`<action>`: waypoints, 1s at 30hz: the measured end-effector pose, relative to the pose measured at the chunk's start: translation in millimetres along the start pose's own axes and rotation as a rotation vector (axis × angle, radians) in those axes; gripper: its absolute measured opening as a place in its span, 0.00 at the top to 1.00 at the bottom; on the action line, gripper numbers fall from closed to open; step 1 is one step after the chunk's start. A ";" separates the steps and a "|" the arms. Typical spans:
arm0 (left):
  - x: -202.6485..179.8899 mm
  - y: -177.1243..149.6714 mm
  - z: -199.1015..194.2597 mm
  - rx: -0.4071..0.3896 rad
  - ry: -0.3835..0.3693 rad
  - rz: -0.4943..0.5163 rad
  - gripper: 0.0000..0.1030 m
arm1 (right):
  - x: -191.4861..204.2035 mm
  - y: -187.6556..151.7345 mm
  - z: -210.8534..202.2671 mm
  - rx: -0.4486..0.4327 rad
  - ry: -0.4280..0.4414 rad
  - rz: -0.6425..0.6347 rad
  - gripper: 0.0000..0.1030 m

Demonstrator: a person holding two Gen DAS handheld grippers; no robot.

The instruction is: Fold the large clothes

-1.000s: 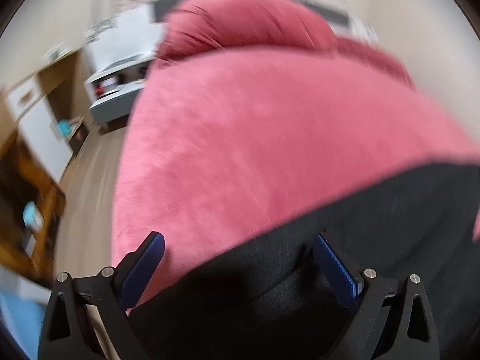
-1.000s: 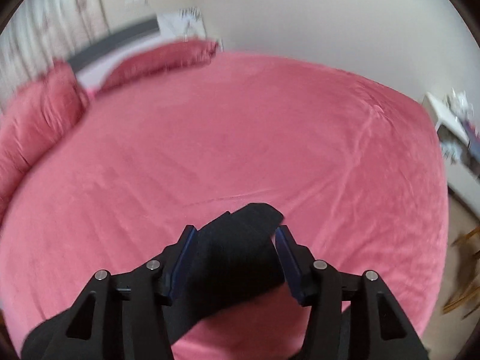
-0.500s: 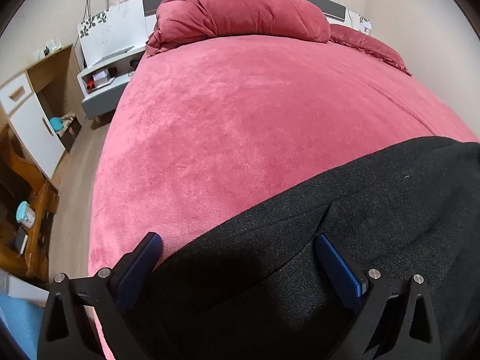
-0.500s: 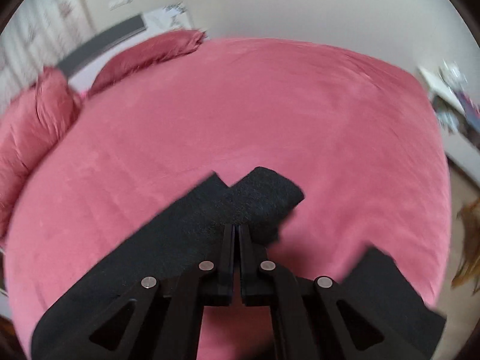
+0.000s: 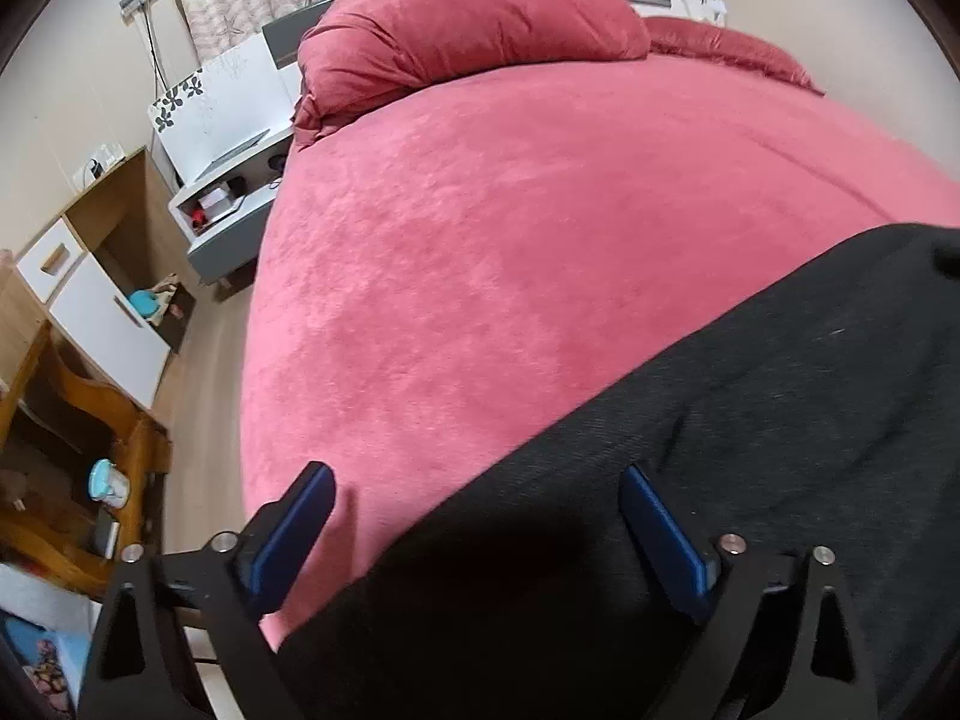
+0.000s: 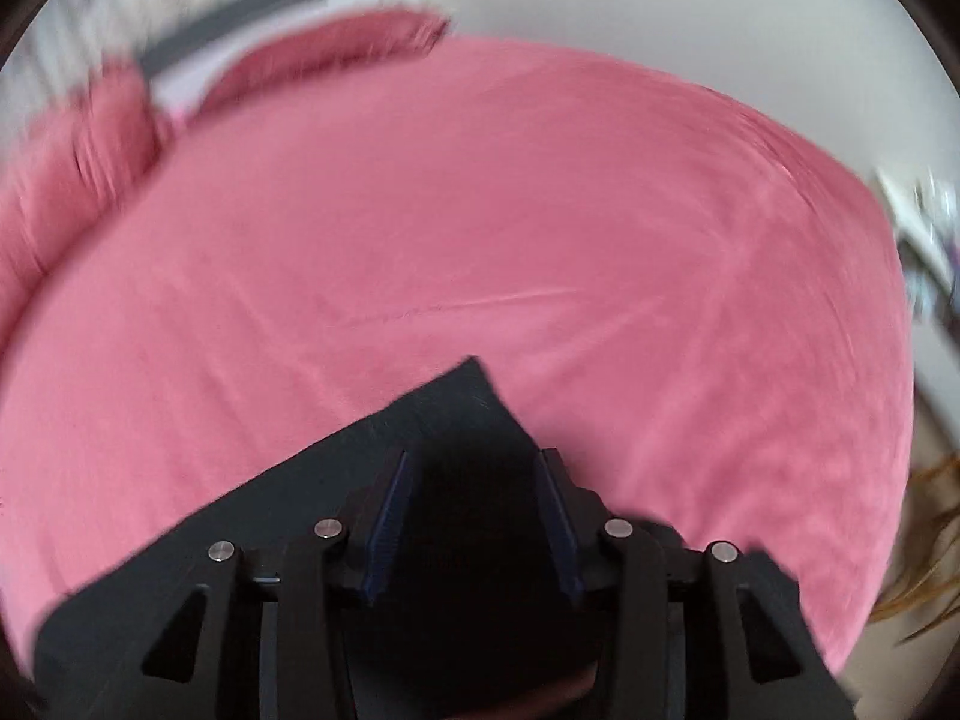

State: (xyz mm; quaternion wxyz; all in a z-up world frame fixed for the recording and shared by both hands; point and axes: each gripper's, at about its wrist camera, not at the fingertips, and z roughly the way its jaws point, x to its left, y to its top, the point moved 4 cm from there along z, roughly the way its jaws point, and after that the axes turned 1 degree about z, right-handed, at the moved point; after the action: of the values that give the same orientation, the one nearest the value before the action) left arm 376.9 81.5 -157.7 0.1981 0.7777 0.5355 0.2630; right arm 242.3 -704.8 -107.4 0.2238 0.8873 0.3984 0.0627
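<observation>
Black garment [image 5: 690, 480]: dark, coarse-woven cloth lying flat near the front edge of the pink bed cover [image 5: 510, 240]; one corner [image 6: 468, 396] points up the bed in the right view.
Risk: the plush cover may let the cloth slide, so a shallow pinch could catch one layer only and skew the fold.
Risk two: the right view is blurred, so a hasty grab may miss the corner.
Left gripper [image 5: 474, 522]: jaws wide apart, straddling the garment's edge, clamping nothing.
Right gripper [image 6: 474, 498]: jaws have just been opening, now partly apart, cloth between them but not pinched.
</observation>
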 end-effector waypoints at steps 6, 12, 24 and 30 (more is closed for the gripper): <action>-3.3 -9.6 2.0 -0.022 -0.093 0.013 0.36 | 13.4 -2.6 36.3 0.025 -0.027 0.033 0.92; -20.9 -5.7 -13.9 -0.048 -0.083 0.070 0.89 | 13.8 30.1 -27.2 -0.152 0.060 0.075 1.00; -6.0 -6.4 -8.9 -0.058 -0.040 0.026 0.22 | -1.8 13.1 23.3 0.077 -0.022 -0.008 0.37; -7.4 -11.0 -6.5 -0.041 -0.087 0.030 0.50 | -7.9 -6.2 28.1 0.025 0.026 0.035 0.92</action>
State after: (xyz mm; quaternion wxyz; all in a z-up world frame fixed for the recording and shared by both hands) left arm 362.7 78.6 -160.6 0.2331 0.7922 0.5091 0.2428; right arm 240.9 -716.7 -134.7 0.2062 0.8960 0.3864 0.0731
